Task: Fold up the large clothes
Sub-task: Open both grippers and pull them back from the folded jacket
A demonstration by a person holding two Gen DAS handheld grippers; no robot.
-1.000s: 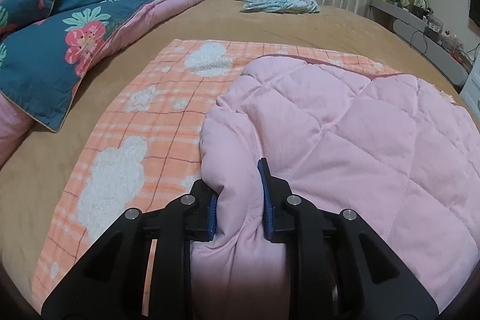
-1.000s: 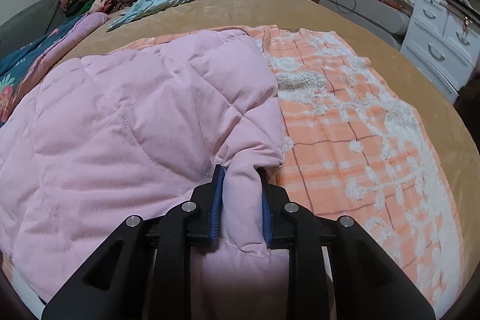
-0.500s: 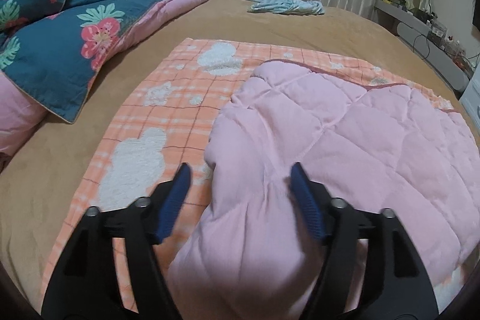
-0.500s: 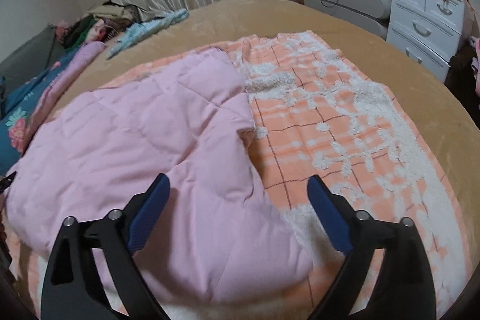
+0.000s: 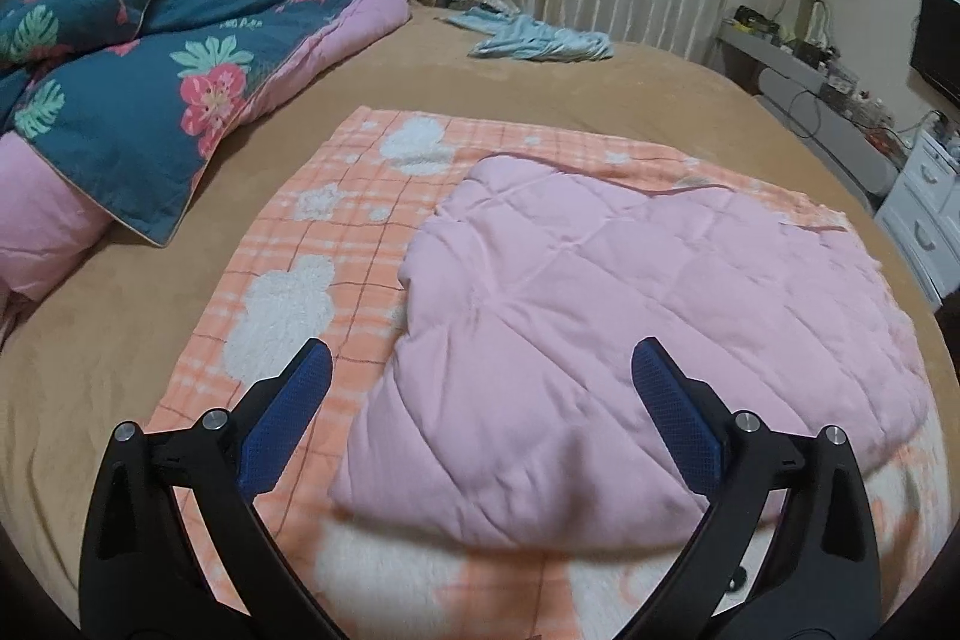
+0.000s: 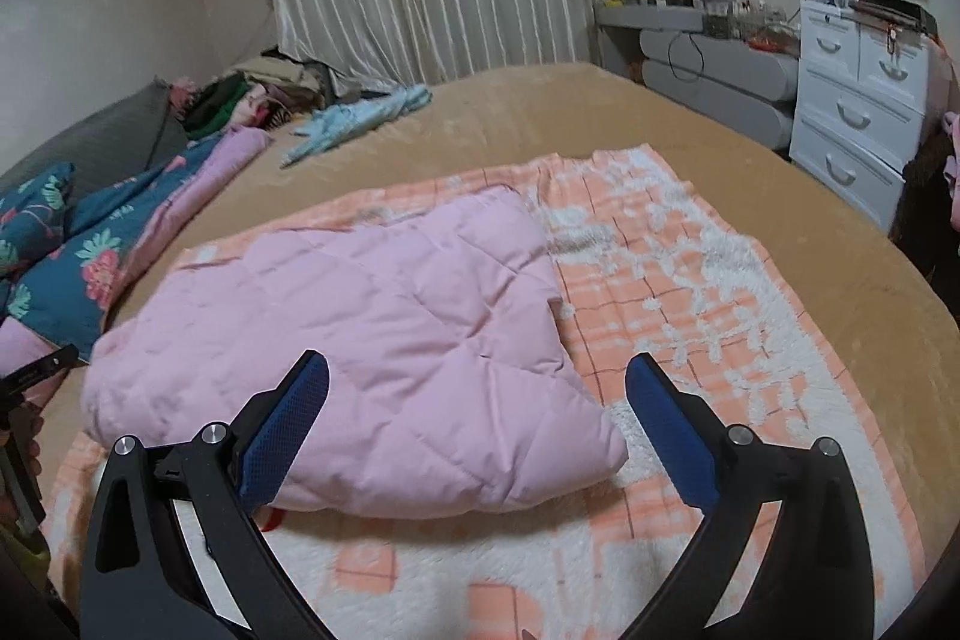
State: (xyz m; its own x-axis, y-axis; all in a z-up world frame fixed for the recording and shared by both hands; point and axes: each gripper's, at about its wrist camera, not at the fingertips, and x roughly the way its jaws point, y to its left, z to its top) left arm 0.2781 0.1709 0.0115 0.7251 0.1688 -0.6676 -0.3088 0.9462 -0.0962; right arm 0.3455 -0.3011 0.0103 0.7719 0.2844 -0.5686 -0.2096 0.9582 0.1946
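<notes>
A pink quilted garment (image 5: 630,316) lies folded over on an orange-and-white plaid fleece blanket (image 5: 336,244) on the bed; it also shows in the right wrist view (image 6: 384,340), on the same blanket (image 6: 690,292). My left gripper (image 5: 480,376) is open and empty, raised just above the garment's near left edge. My right gripper (image 6: 477,382) is open and empty, raised above the garment's near right corner. Both sets of blue pads stand wide apart.
A tan bedspread (image 5: 540,94) covers the bed. A blue floral duvet (image 5: 132,100) is piled at the left. A light blue garment (image 5: 540,40) lies at the far side. White drawers (image 6: 858,124) and a grey desk (image 6: 714,64) stand at the right.
Both grippers were shut on the pink garment's near edge a second ago. They opened, let it drop onto the blanket, and pulled back and up.
</notes>
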